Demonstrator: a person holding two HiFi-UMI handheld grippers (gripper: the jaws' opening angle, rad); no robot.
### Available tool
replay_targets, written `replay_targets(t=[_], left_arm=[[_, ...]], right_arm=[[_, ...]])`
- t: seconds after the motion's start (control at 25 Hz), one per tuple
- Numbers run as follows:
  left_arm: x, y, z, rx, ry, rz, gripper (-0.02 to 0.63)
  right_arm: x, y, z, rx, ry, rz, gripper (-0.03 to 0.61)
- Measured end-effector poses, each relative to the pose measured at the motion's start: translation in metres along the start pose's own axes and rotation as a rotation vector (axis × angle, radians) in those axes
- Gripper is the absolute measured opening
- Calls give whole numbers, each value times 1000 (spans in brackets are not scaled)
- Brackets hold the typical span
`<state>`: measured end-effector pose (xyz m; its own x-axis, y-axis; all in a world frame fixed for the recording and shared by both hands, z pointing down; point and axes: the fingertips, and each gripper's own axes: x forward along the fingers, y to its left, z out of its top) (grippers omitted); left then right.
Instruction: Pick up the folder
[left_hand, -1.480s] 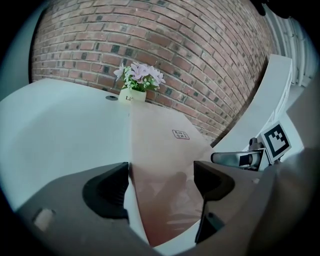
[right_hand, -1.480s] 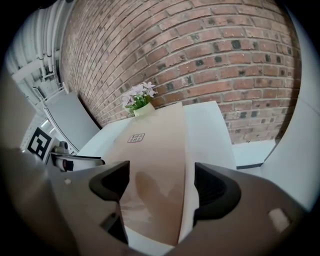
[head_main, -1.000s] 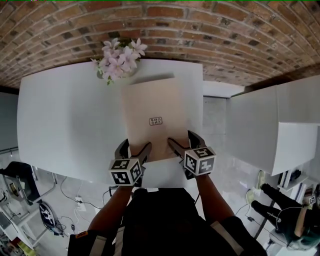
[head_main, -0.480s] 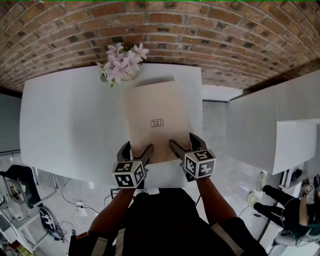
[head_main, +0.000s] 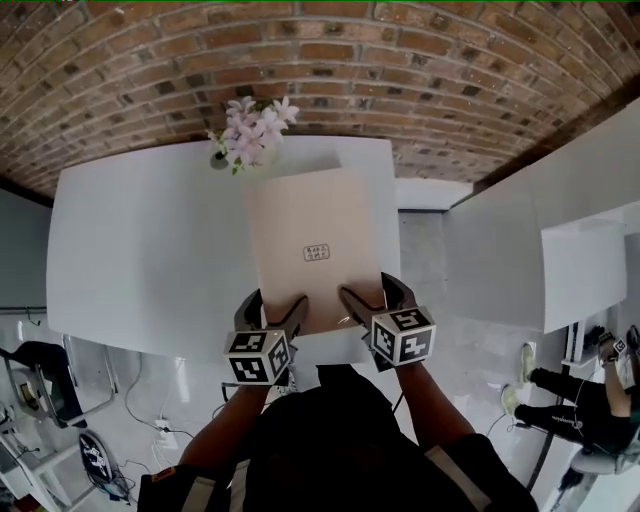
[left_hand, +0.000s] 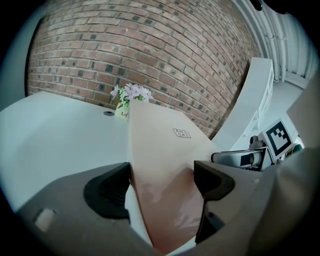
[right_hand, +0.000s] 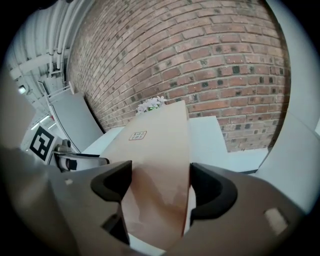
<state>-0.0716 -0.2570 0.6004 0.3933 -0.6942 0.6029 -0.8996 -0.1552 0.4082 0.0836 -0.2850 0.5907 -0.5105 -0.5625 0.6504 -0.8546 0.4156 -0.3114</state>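
Left forearm, right forearm: both stretched forward from body, side by side, elbows tucked low. Left gripper, right gripper: level with each other, near together, pointing away from body. Marker cube on each, facing up. Each gripper's 2 jaws wide apart, near edge of folder running between them.
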Motion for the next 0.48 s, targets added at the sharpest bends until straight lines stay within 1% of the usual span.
replay_targets(t=[0.48], left_arm=[[-89,-1,-4,46,-72,-46,410]], right_arm=[[-58,74,-8,-31,-94,-40,371]])
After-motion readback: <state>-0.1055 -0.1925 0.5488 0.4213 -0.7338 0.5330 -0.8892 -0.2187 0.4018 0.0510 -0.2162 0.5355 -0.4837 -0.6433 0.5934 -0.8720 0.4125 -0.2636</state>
